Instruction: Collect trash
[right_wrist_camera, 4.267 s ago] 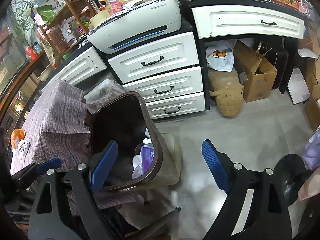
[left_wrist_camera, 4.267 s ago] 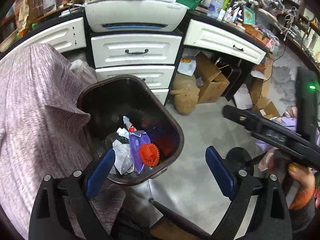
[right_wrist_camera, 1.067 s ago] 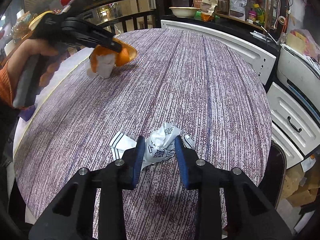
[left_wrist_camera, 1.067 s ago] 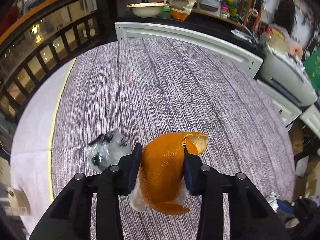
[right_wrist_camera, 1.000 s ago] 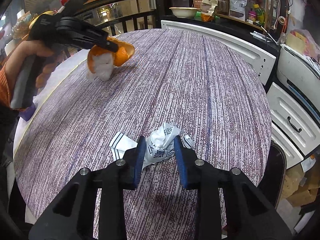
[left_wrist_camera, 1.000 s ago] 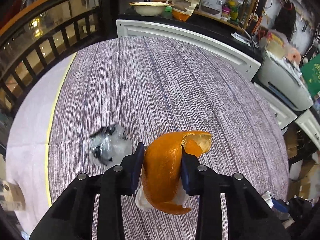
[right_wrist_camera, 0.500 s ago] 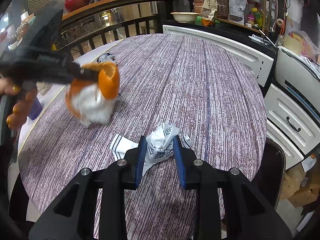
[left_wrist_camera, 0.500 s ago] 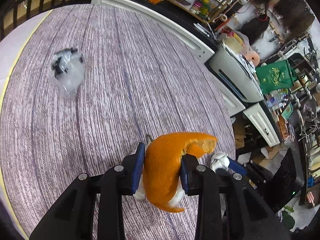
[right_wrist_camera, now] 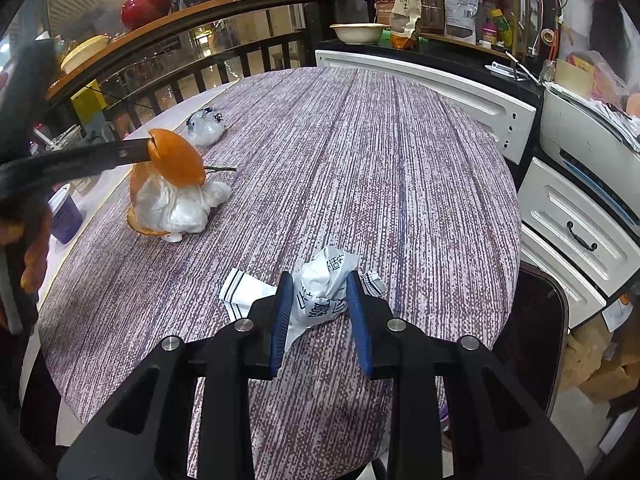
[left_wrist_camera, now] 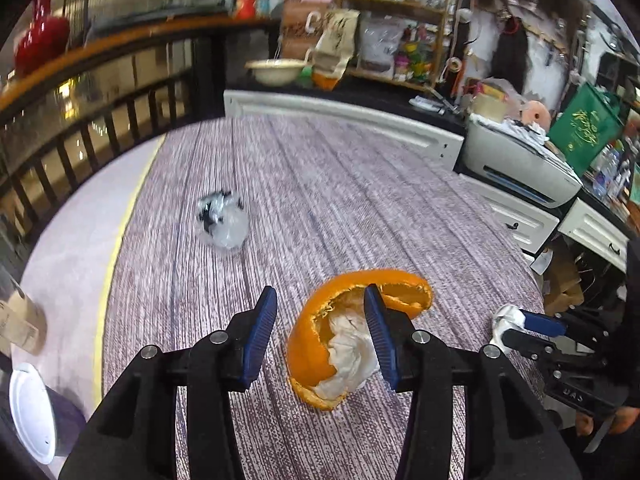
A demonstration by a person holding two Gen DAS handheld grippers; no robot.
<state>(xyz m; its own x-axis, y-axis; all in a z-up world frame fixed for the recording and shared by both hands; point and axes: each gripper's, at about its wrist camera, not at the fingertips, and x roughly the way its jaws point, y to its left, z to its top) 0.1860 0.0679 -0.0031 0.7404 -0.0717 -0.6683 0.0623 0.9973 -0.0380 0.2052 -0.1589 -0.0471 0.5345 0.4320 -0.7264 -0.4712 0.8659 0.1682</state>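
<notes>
An orange peel [left_wrist_camera: 316, 344] with a white tissue [left_wrist_camera: 344, 356] inside rests on the round purple-striped table [left_wrist_camera: 360, 208]. My left gripper [left_wrist_camera: 320, 324] is open; the peel leans on its right finger. The peel [right_wrist_camera: 176, 156] and tissue [right_wrist_camera: 176, 204] also show in the right wrist view. My right gripper [right_wrist_camera: 318, 312] is shut on a crumpled white printed wrapper [right_wrist_camera: 324, 280] near the table's right edge. A clear plastic wad [left_wrist_camera: 222, 224] with black print lies farther back; it also shows in the right wrist view [right_wrist_camera: 206, 128].
A dark trash bin [right_wrist_camera: 532, 320] stands below the table's right edge, beside white drawers [right_wrist_camera: 576, 216] and a printer [left_wrist_camera: 520, 168]. A purple cup with a white lid [left_wrist_camera: 36, 416] stands at the table's left edge. A black railing [left_wrist_camera: 100, 120] runs behind.
My left gripper has opened and the orange peel with its tissue now rests on the table. My right gripper stays shut on the wrapper.
</notes>
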